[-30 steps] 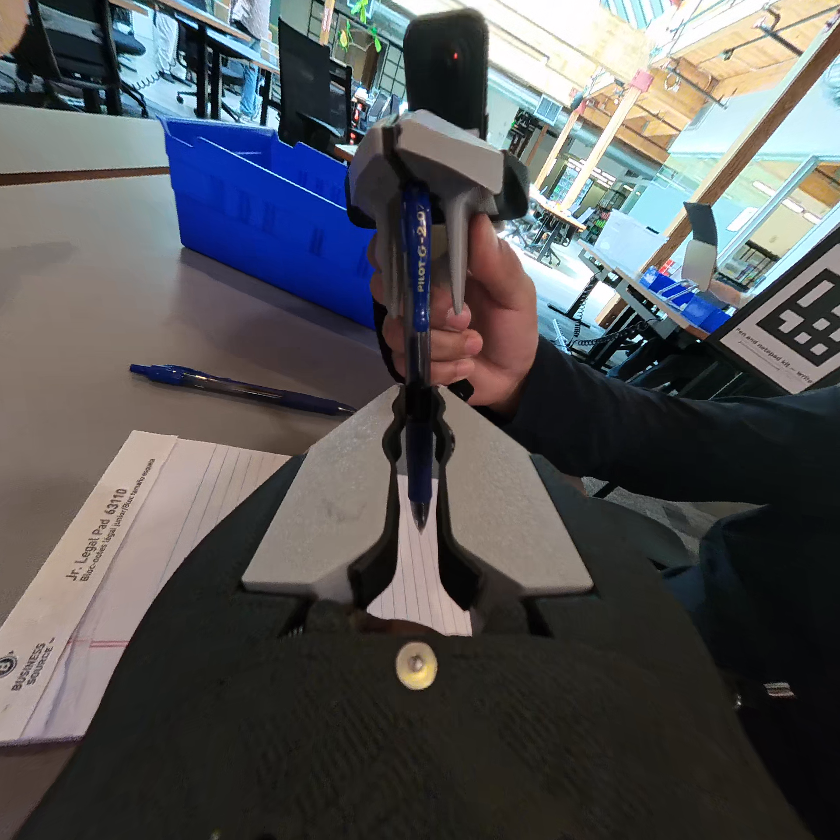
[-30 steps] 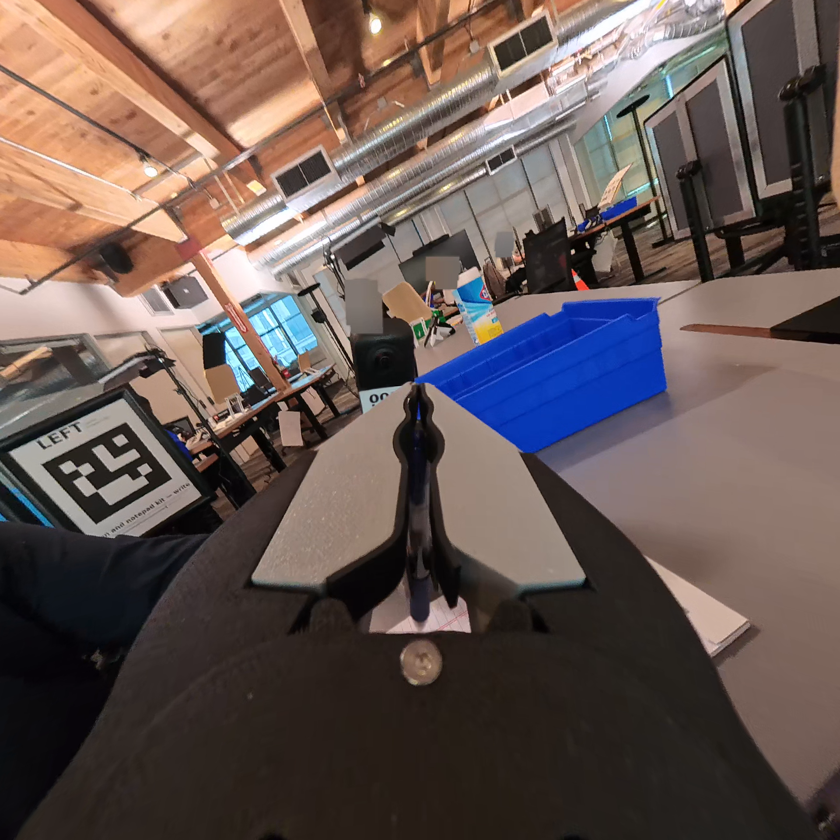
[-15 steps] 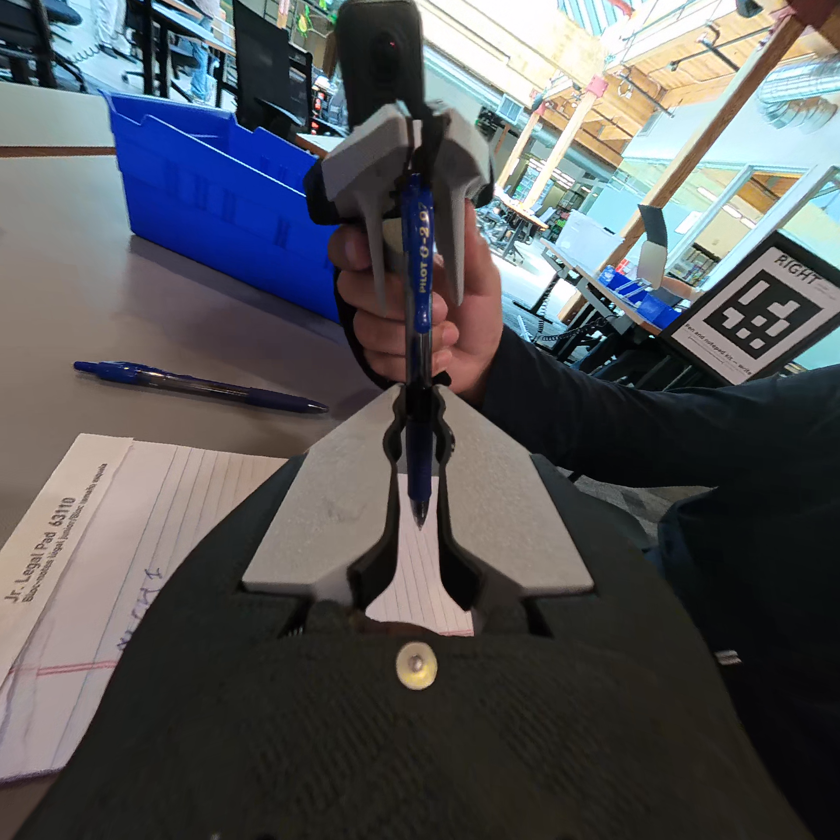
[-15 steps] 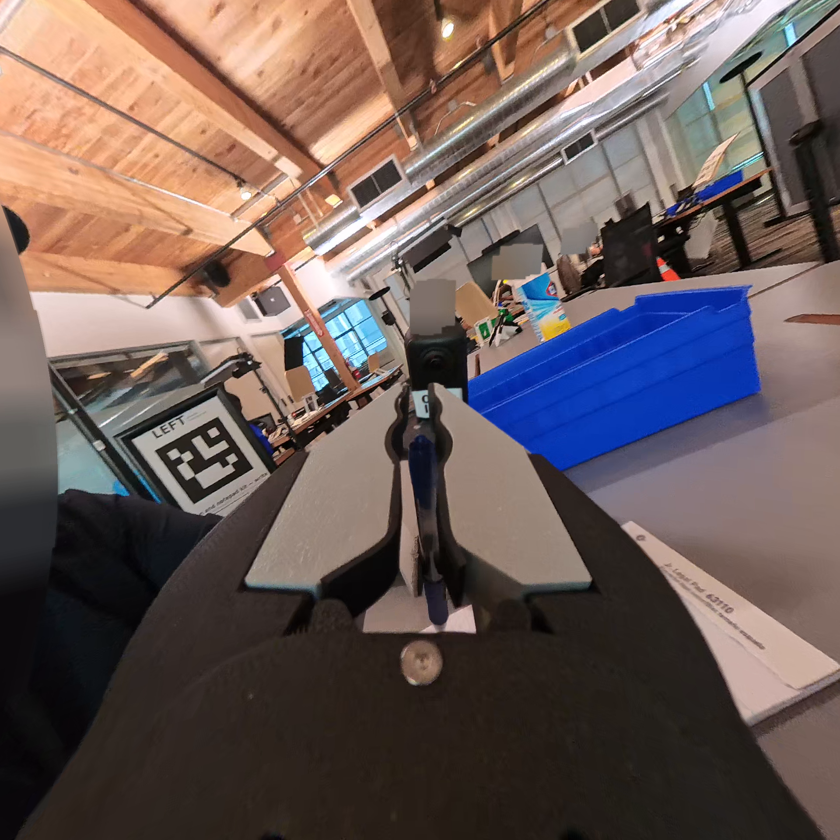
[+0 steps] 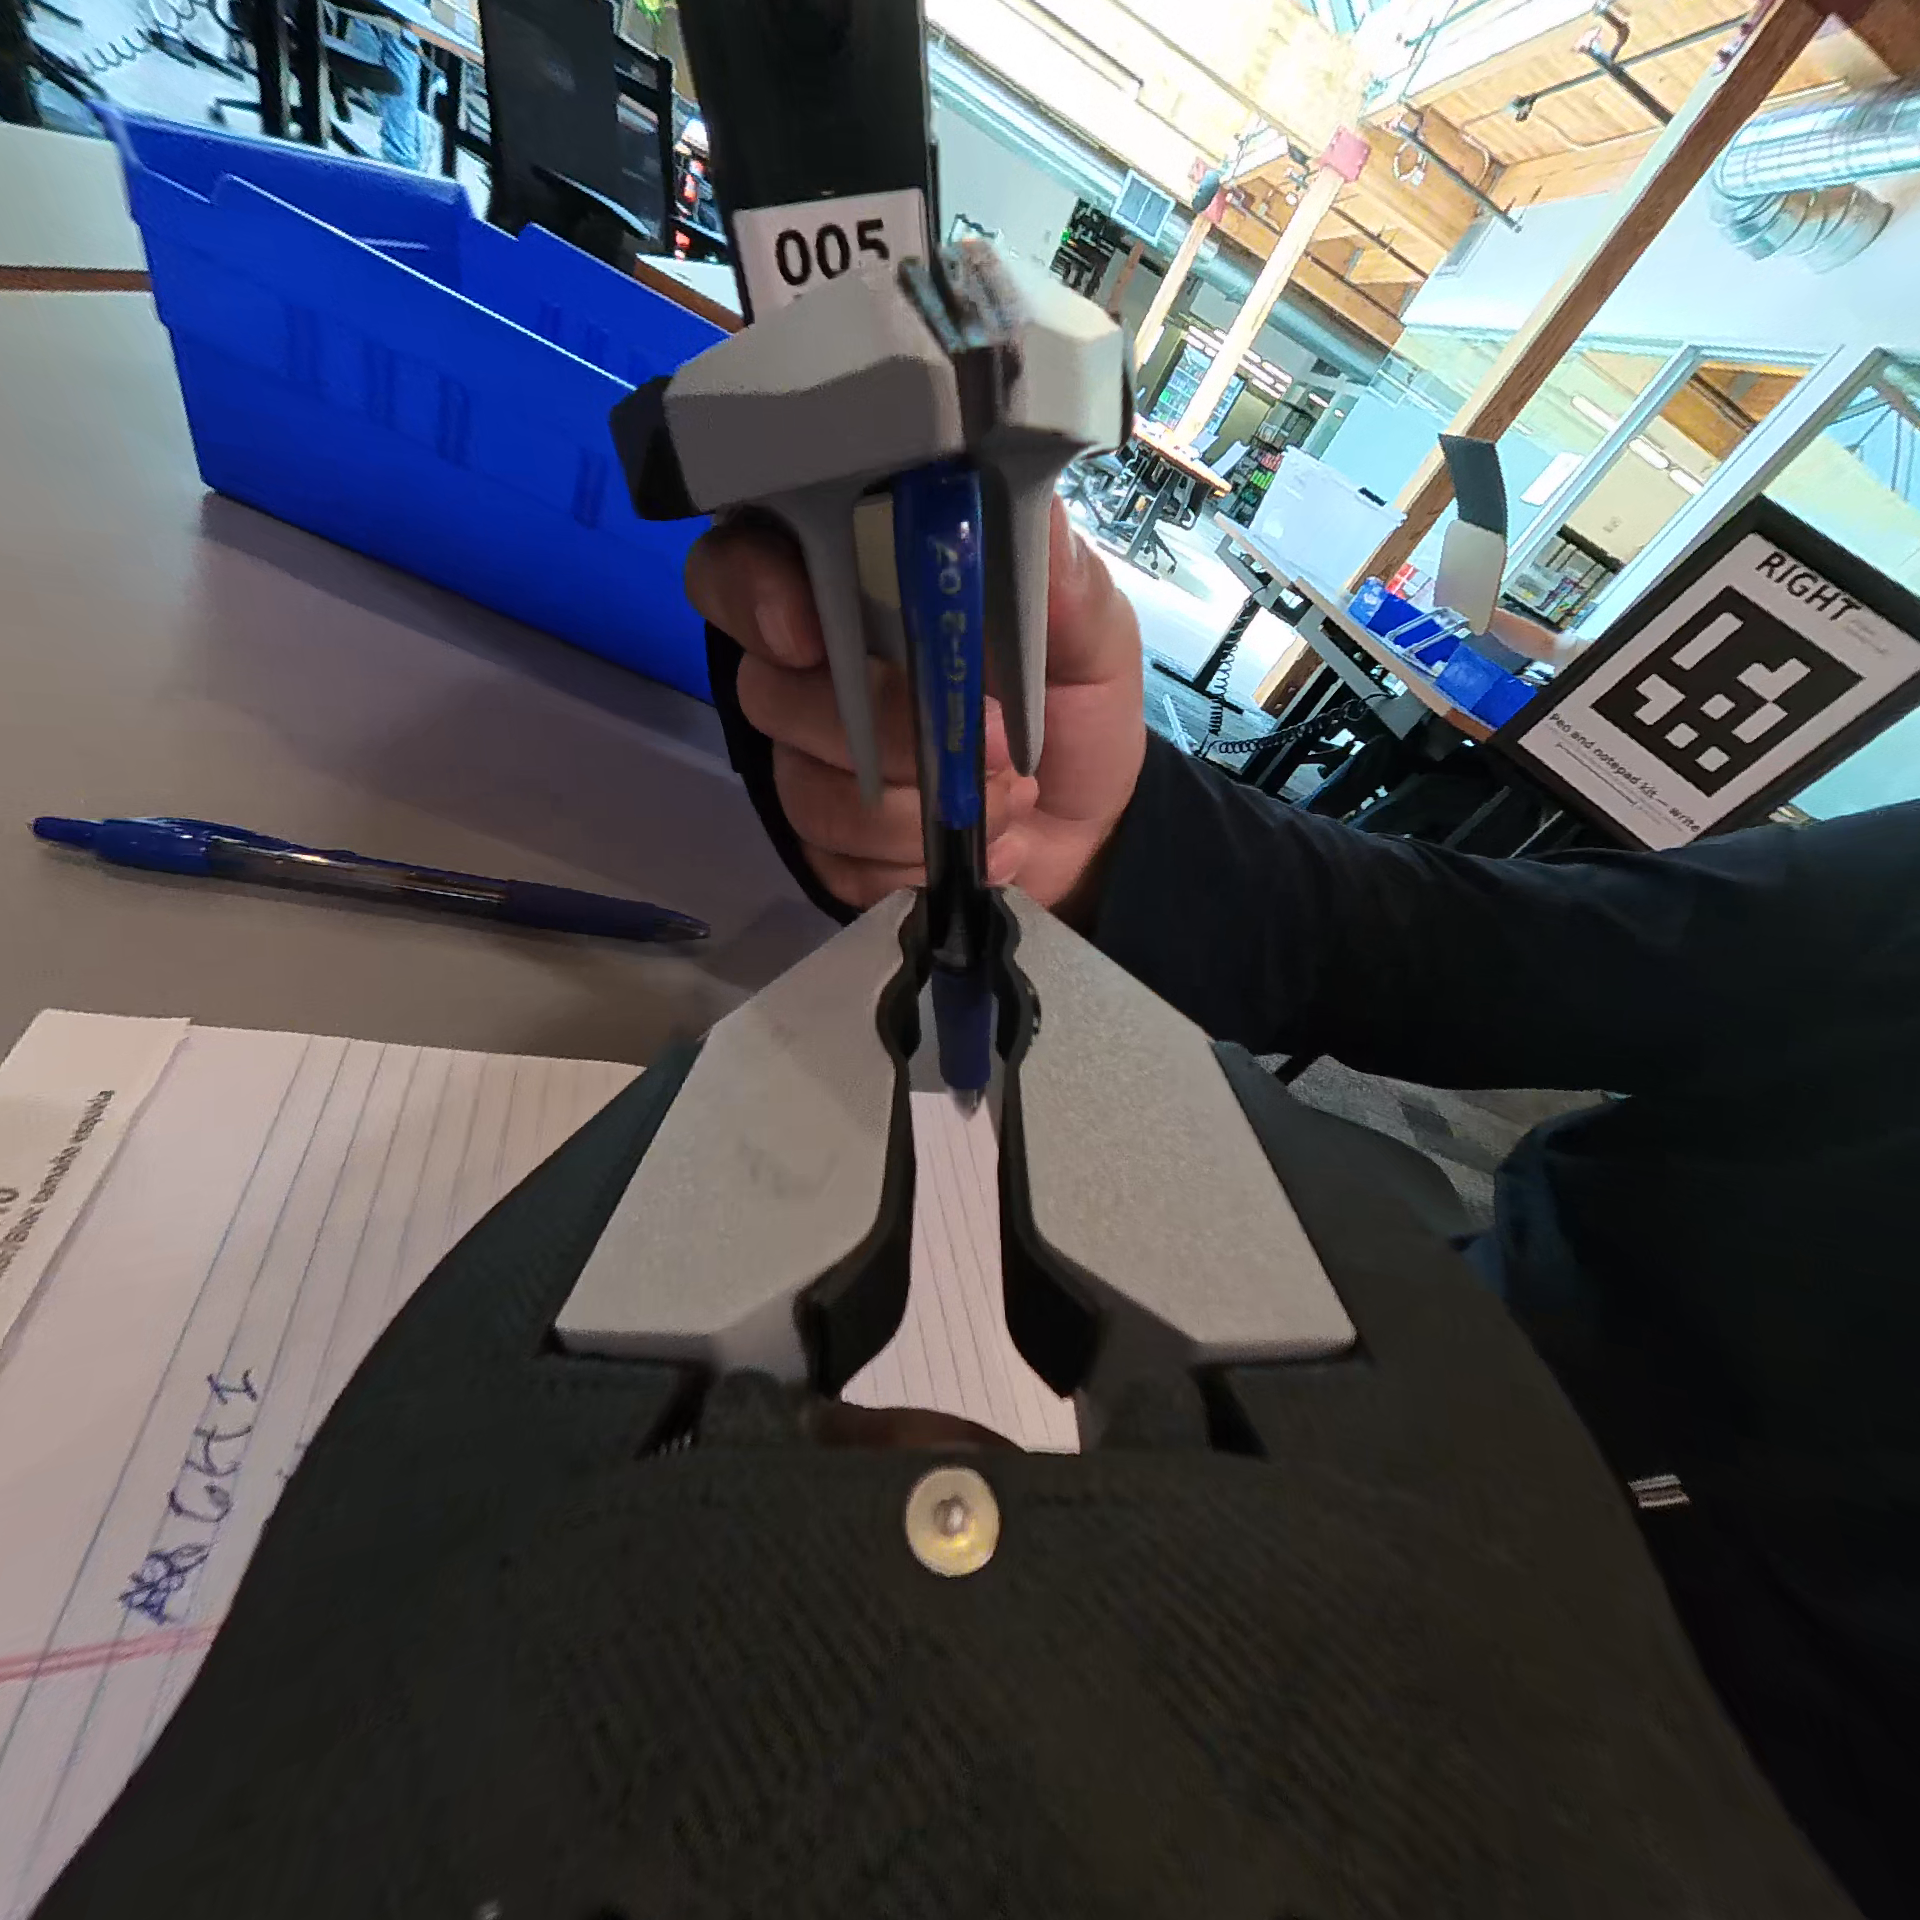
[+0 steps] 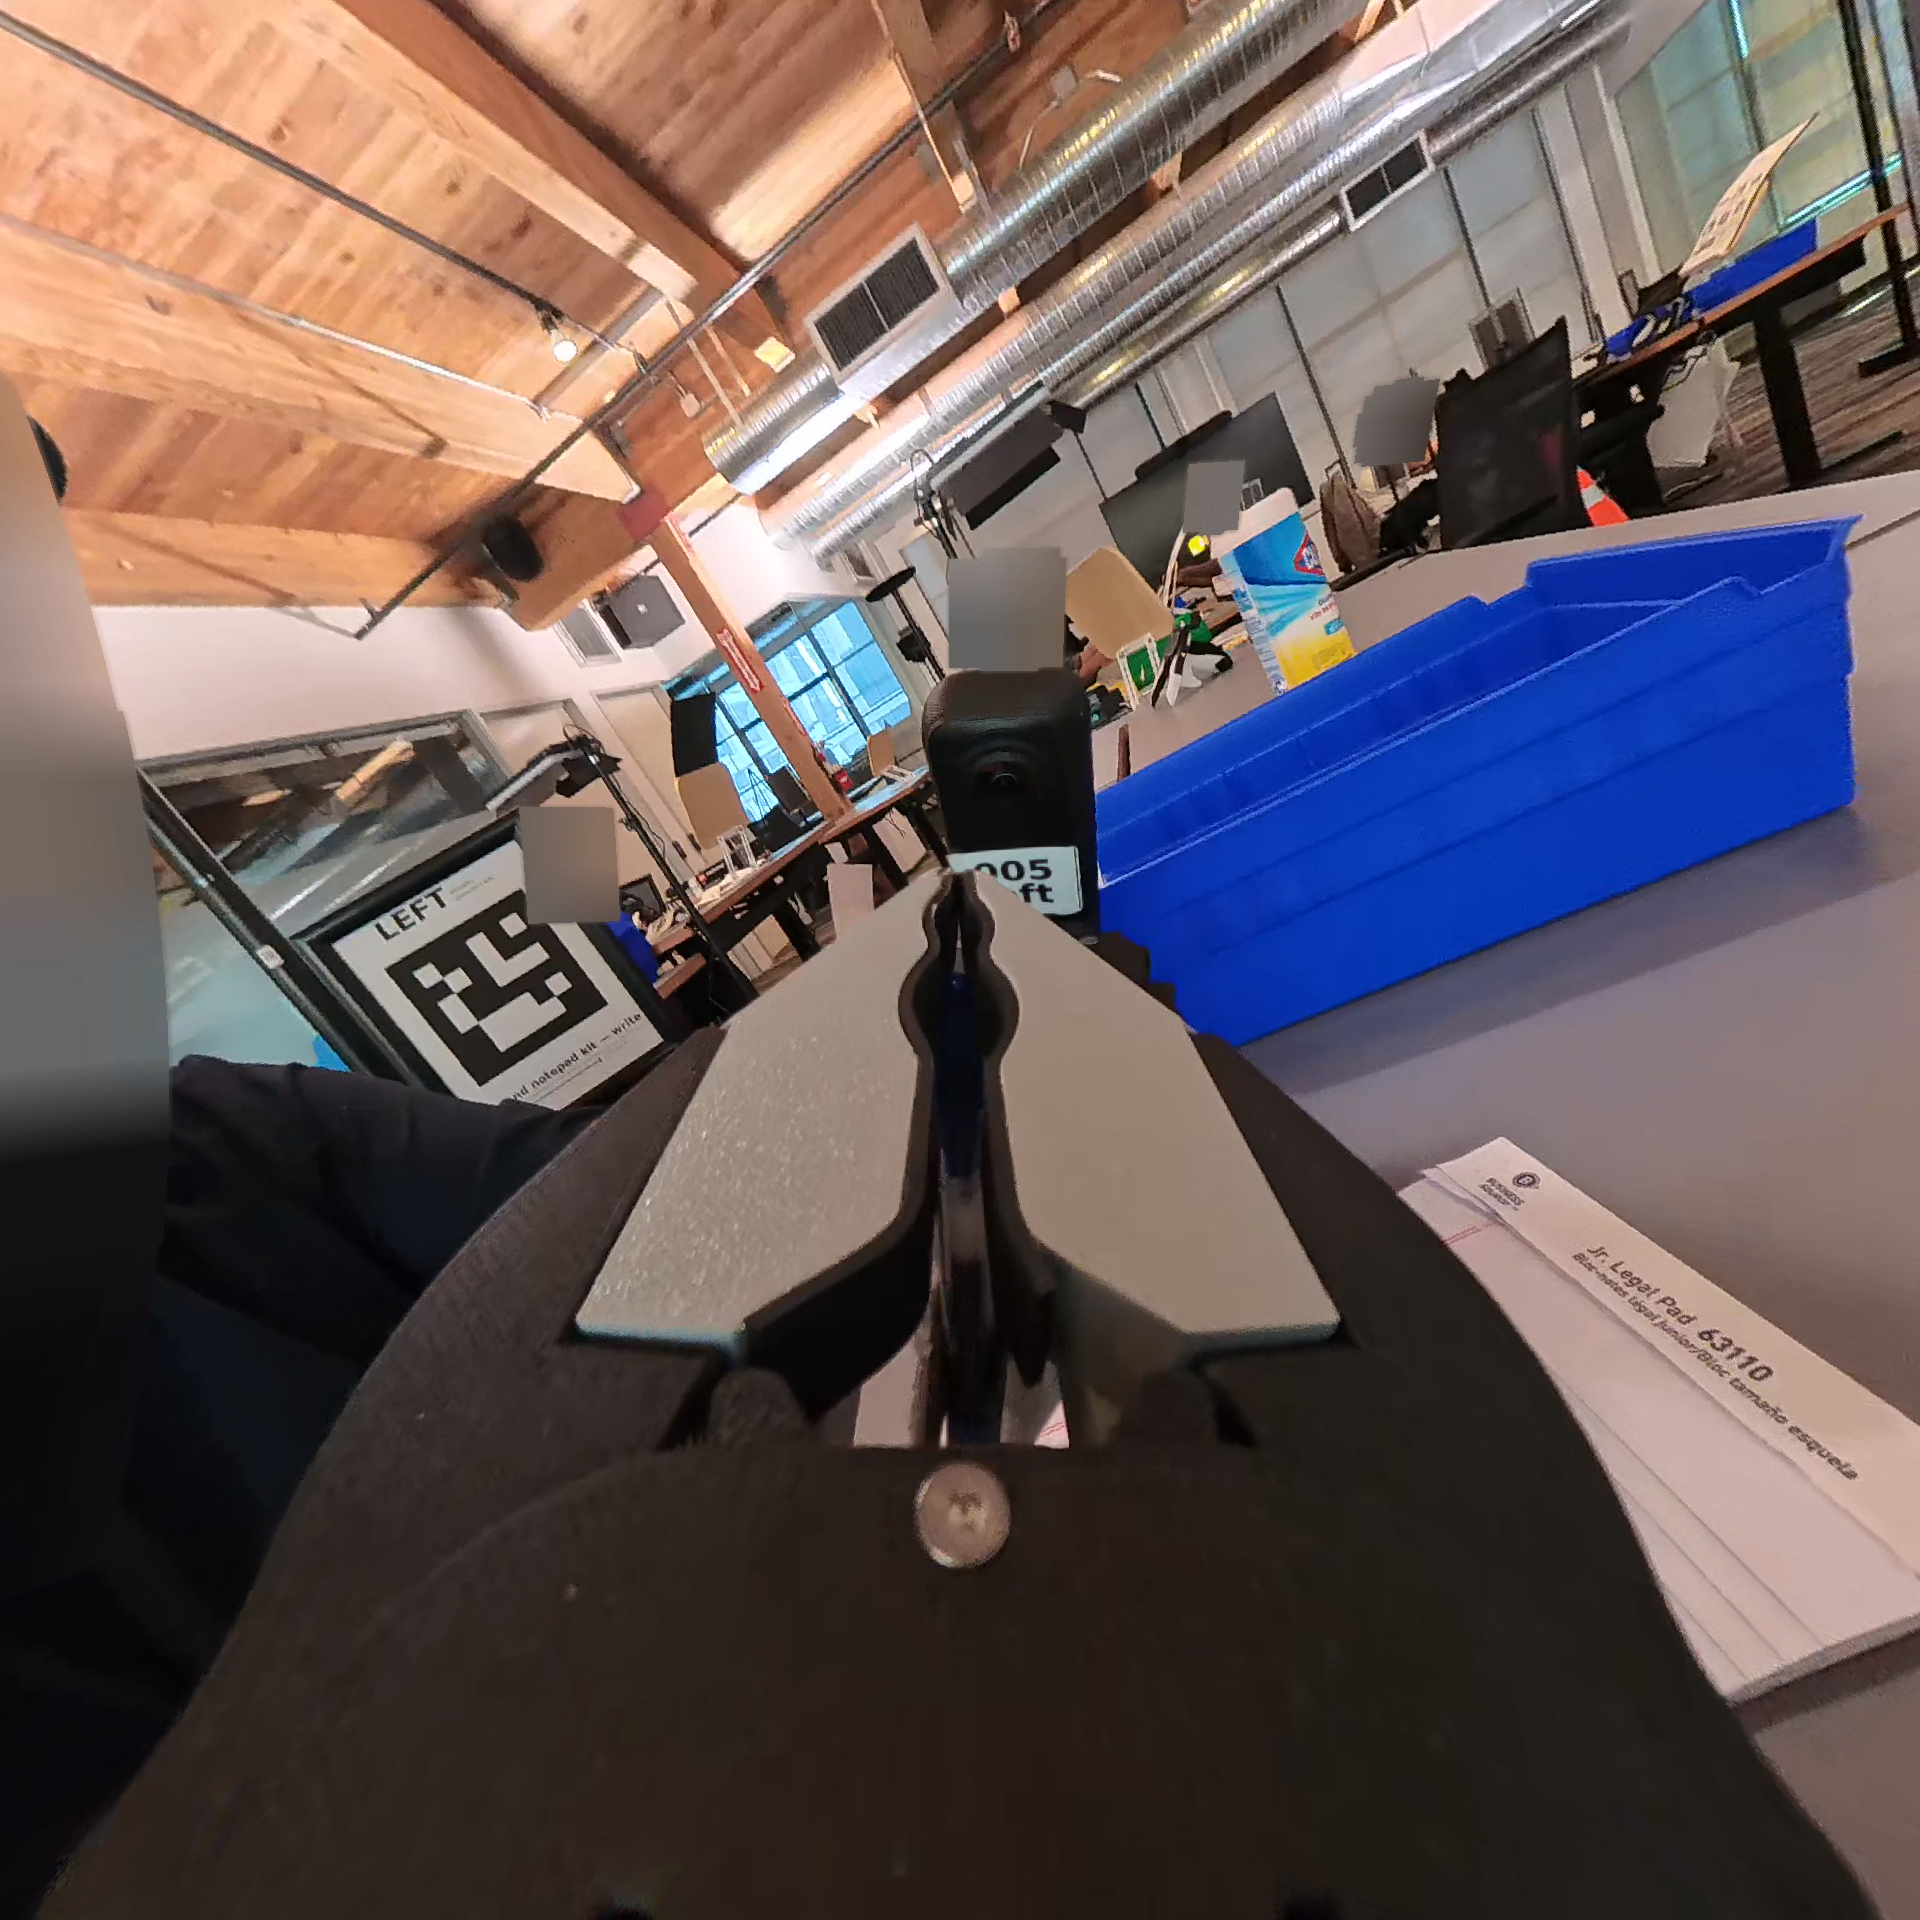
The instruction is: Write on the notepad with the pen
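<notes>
Both grippers clamp one pen (image 5: 954, 665), held upright over the notepad (image 5: 218, 1226): left gripper (image 5: 958, 940) low on it, right gripper (image 5: 940, 748) higher. Spare pen (image 5: 353, 878) lies beyond the notepad, near the blue bin (image 5: 416, 416).

Right gripper (image 5: 940, 582) now nearer and larger in the left wrist view, its pen (image 5: 951, 665) tilted slightly off vertical — a second ago it stood straight. More blue handwriting shows on the notepad (image 5: 208, 1299) at lower left; spare pen (image 5: 353, 878) and blue bin (image 5: 416, 416) sit further left in view.
</notes>
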A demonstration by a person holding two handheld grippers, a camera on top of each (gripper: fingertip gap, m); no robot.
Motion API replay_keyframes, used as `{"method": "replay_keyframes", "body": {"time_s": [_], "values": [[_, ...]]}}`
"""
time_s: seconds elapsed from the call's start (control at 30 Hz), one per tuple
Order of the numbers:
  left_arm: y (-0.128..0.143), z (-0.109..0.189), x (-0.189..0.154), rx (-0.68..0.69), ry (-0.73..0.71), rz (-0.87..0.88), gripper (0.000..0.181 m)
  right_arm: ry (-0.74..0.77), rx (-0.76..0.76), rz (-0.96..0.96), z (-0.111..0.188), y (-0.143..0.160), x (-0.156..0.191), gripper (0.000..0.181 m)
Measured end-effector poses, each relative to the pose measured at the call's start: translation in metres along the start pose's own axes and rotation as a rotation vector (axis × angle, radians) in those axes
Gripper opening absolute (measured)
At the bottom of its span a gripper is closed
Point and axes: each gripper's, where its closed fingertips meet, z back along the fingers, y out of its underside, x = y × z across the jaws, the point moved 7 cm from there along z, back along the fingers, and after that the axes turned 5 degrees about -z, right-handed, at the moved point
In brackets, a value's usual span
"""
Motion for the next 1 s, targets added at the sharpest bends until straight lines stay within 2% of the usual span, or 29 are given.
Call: {"method": "replay_keyframes", "body": {"time_s": [0.1,0.3,0.37,0.5,0.57,0.6,0.63,0.77,1.0], "values": [[0.001,-0.003,0.0,0.005,0.014,0.005,0.007,0.023,0.012,0.011,-0.003,0.002,-0.001,0.0],[-0.007,0.008,0.0,-0.05,0.019,0.02,0.007,-0.002,-0.102,0.025,0.013,-0.012,0.002,0.0],[-0.009,0.011,0.0,-0.067,0.017,0.024,0.007,0.033,-0.119,0.004,0.018,-0.016,-0.003,0.029],[-0.009,0.014,0.002,-0.072,0.008,0.034,0.007,-0.037,-0.06,-0.017,0.016,-0.012,0.001,0.034],[-0.009,0.014,0.003,-0.072,-0.004,0.038,0.007,-0.033,0.005,-0.007,0.008,-0.005,0.001,0.032],[-0.009,0.014,0.004,-0.073,-0.011,0.038,0.008,-0.018,0.03,0.011,0.005,-0.001,0.001,0.023],[-0.009,0.014,0.004,-0.065,-0.012,0.037,0.008,0.014,0.044,0.031,0.002,0.001,0.0,0.004],[-0.013,0.013,0.004,-0.073,-0.128,-0.042,0.012,0.085,0.064,0.027,0.003,0.004,-0.007,0.003],[-0.025,0.026,0.005,-0.168,-0.184,-0.087,0.009,0.065,0.034,-0.009,-0.005,0.009,-0.012,0.003]]}}
